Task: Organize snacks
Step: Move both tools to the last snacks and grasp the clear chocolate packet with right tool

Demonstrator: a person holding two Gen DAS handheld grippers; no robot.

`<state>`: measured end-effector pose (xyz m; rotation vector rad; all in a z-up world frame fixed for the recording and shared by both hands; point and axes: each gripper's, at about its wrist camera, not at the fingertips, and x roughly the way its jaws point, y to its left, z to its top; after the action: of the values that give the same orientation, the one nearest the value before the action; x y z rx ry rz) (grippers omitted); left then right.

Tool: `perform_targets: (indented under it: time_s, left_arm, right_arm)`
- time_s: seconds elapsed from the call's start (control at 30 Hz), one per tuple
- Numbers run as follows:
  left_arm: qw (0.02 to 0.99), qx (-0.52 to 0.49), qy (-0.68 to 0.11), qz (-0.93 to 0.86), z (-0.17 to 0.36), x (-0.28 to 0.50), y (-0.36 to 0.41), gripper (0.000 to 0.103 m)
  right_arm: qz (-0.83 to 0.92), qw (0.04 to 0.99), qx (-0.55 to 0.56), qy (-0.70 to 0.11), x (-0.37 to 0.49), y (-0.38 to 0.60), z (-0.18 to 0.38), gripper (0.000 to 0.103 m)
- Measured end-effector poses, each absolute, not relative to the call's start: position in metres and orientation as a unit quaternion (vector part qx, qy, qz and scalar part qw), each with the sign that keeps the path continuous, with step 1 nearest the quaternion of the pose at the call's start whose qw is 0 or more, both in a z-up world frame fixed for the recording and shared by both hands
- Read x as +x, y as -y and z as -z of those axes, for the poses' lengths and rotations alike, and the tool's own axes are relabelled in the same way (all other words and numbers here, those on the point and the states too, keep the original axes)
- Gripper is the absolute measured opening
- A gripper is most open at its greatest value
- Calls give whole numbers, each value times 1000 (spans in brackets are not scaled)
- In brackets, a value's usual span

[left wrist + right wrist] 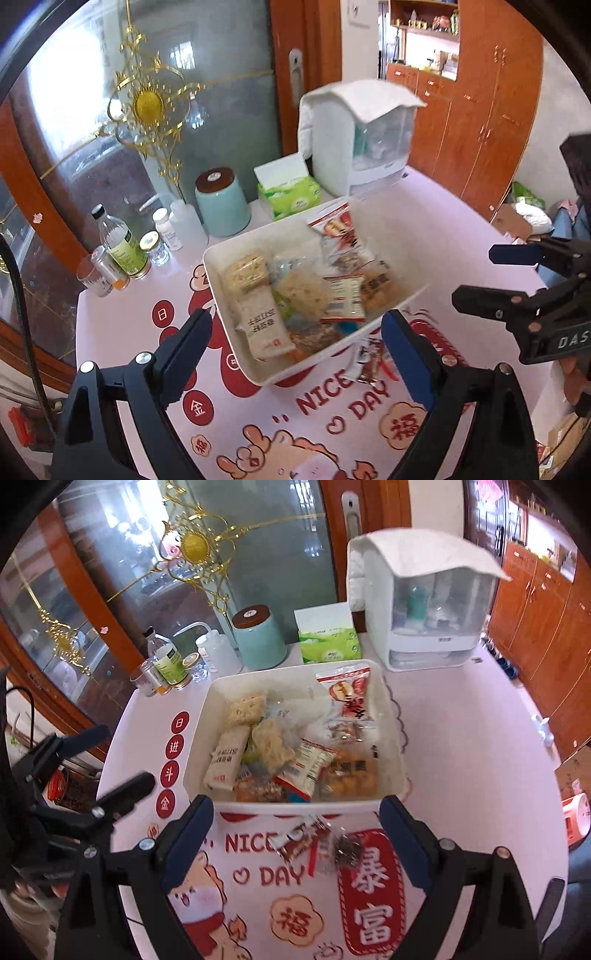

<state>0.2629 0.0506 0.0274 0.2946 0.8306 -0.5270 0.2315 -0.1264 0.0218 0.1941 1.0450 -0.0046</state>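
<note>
A white bin (400, 229) (388, 738) on the pink table holds several wrapped snacks, among them a red-and-white packet (341, 229) (347, 690) and a white bar (264, 326) (225, 757). Two small snack packets (317, 843) (367, 363) lie on the mat in front of the bin. My left gripper (295, 354) is open and empty, hovering before the bin's near corner. My right gripper (295, 845) is open and empty above the loose packets; it also shows at the right of the left wrist view (476, 273).
A teal canister (221, 206) (260, 638), a green tissue pack (290, 194) (328, 642), several bottles (122, 247) (170, 664) and a white covered organizer (354, 140) (424, 605) stand behind the bin. A glass cabinet door is beyond. Wooden cupboards stand to the right.
</note>
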Motion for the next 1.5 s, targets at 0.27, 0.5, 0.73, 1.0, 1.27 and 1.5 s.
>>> perform_targets:
  time_s: [0.27,0.5,0.73,1.0,1.27,1.5]
  left_arm:
    - [893,132,-365,229,-50,220,-60,97]
    - [879,114,-416,203,3,200,-43,97]
    - [846,99,-487,192,107,206,1,91]
    - [829,86,-531,152,183,238,14,80]
    - [835,102,-520,149,184,254,20,80]
    - [836,109,-515,157,183,260,26,80]
  right_arm:
    - [10,880,27,-473,181,160,-27,92]
    - [-1,855,54,-516,171,205,35,91]
    - [-64,839,40,-539,168,186,117,82]
    - [-112,831,-14,-545,194,167,183,79]
    - [-180,832,-70,-520,209,154,203,79]
    - [-220,830,-126,-497,216,148,204,78]
